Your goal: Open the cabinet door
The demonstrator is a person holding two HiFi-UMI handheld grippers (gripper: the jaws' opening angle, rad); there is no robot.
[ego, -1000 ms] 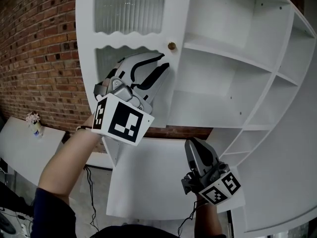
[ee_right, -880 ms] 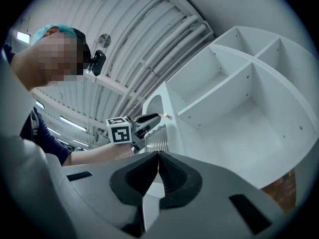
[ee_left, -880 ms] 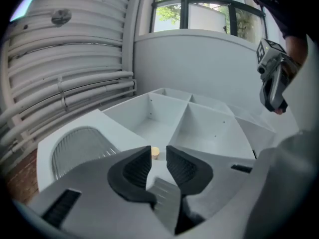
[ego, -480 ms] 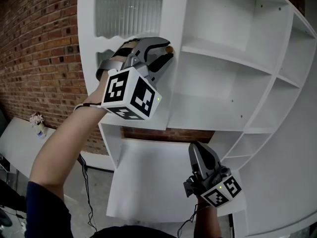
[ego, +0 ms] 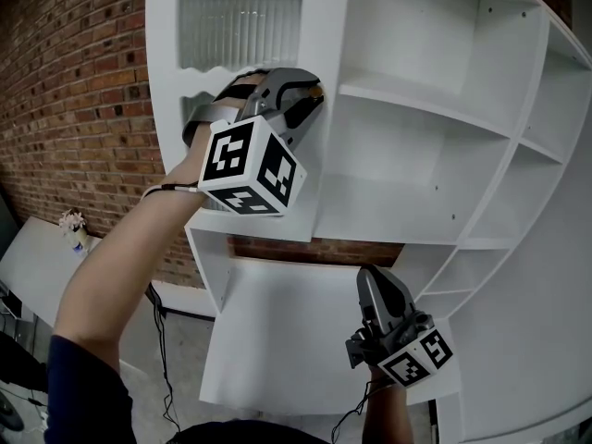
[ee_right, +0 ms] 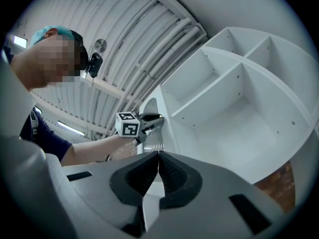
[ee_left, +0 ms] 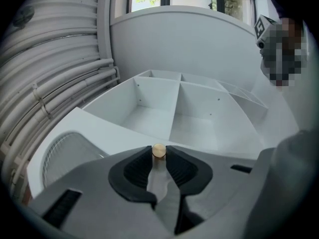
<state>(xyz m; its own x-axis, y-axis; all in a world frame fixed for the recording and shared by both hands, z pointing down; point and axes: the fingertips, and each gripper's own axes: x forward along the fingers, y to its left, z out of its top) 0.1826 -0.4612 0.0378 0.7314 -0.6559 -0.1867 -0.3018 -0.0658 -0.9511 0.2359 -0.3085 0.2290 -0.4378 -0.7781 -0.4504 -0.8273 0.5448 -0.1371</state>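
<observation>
Closing on the brass knob, left hand-held gripper, white ribbed-glass cabinet door, right hand-held gripper together.

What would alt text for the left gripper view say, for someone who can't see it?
The left tool is closing its jaws on a small round knob that sits between their tips, at the edge of a white cabinet door. Beyond it lie the cabinet's white shelves.

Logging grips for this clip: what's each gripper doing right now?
Left gripper: jaws closing on the door knob.
Right gripper: closed, empty.
</observation>
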